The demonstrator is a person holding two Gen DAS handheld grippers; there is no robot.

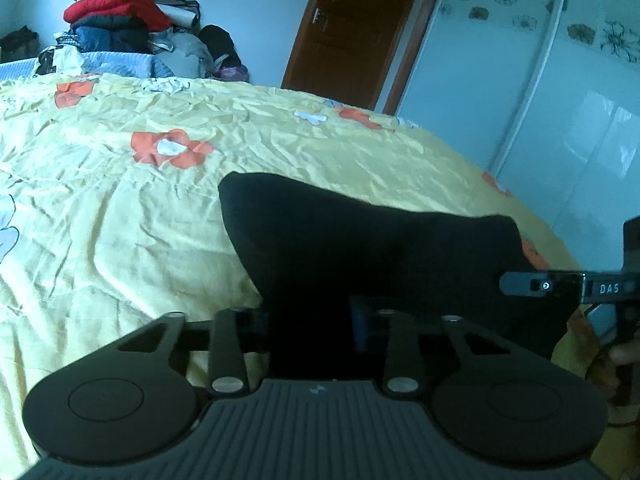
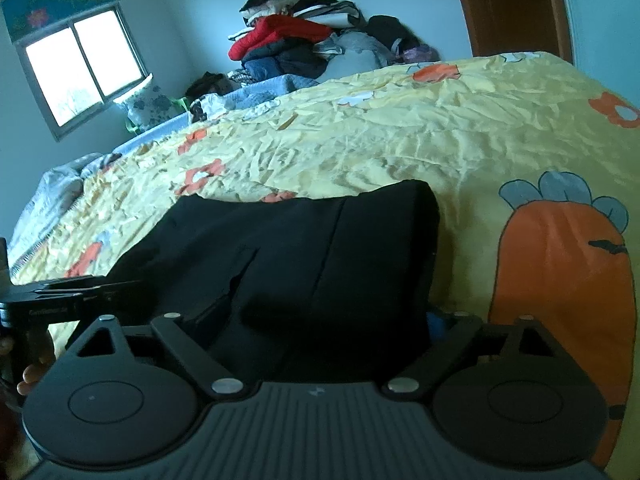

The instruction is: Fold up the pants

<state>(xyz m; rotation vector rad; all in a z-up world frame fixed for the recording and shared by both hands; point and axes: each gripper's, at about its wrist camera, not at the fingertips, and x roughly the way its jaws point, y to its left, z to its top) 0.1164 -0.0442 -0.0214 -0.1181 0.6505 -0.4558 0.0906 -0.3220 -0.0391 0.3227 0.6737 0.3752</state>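
Across the lower middle of both wrist views lie the black pants (image 1: 360, 240), spread on a bed under a crumpled yellow bedspread (image 1: 120, 208) printed with orange flowers. Low in the left wrist view the left gripper (image 1: 316, 320) has its jaws drawn close together around an edge of the pants; the dark cloth fills the gap between them, but the pads are lost against the black fabric, so whether they actually press on it cannot be told. At the right edge of that frame the right gripper (image 1: 560, 284) reaches in sideways toward the pants.

Low in the right wrist view the right gripper stands with its jaws spread wide, the near edge of the pants lying between them, with no pinch to be seen. A blue pad (image 2: 438, 322) shows at the right jaw. At the left edge of this frame the left gripper is seen side-on at the pants' edge, with fingertips of the person's hand (image 2: 30, 378) below it.

Toward the top of both frames sit a pile of clothes (image 2: 296, 40) and a brown door (image 1: 352, 28); a window (image 2: 84, 64) is at upper left of the right wrist view.
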